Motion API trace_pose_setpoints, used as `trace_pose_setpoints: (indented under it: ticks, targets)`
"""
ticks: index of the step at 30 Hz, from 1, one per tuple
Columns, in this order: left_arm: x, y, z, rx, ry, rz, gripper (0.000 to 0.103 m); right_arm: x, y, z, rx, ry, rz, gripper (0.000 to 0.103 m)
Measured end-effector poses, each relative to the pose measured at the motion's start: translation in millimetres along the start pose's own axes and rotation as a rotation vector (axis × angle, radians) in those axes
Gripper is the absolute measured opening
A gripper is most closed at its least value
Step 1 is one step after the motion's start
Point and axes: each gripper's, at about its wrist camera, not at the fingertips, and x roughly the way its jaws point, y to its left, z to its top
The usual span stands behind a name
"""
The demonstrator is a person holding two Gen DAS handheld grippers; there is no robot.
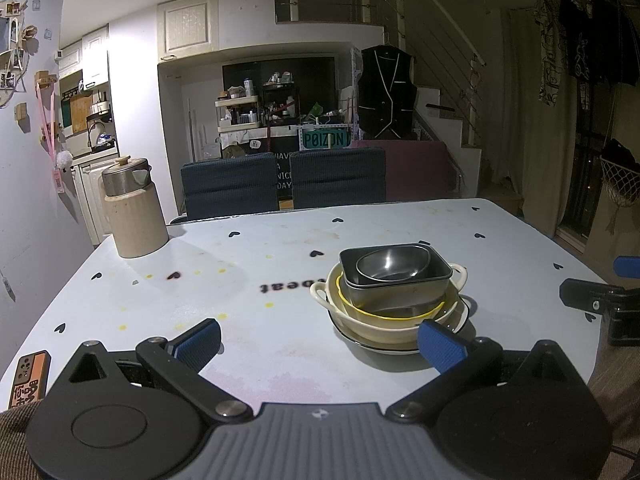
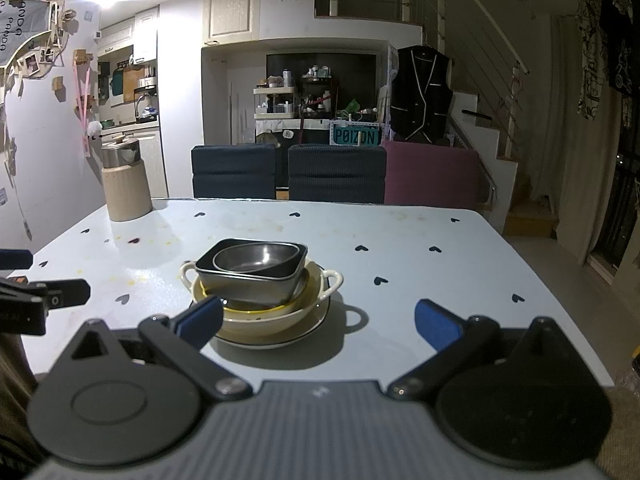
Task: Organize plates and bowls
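Note:
One stack of dishes stands on the pale blue table [image 1: 260, 320]. From the bottom it holds a white dark-rimmed plate [image 1: 465, 312] [image 2: 310, 330], a cream two-handled bowl [image 1: 384, 332] [image 2: 260, 324], a yellow-rimmed bowl [image 1: 386, 315], a rectangular metal tin [image 1: 400, 292] [image 2: 248, 288] and a round steel bowl [image 1: 394, 266] [image 2: 252, 260]. My left gripper [image 1: 320, 344] is open just before the stack, its right fingertip overlapping the plate's near edge. My right gripper [image 2: 319, 323] is open too, its left fingertip in front of the cream bowl. Neither holds anything.
A cream jug with a steel lid [image 1: 134, 216] [image 2: 124, 184] stands at the table's far left corner. A phone [image 1: 30, 378] lies at the near left edge. Two dark chairs [image 1: 230, 186] [image 1: 338, 178] stand behind the far edge. Stairs rise at the right.

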Motion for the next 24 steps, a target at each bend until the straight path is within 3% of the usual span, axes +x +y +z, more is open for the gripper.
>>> trace_pose_setpoints:
  ticks: [24]
  targets:
    - [-0.3,-0.3,-0.7,0.001,-0.001,-0.001,0.103,-0.1,2.1,-1.3,0.001,0.0,-0.002,0.103]
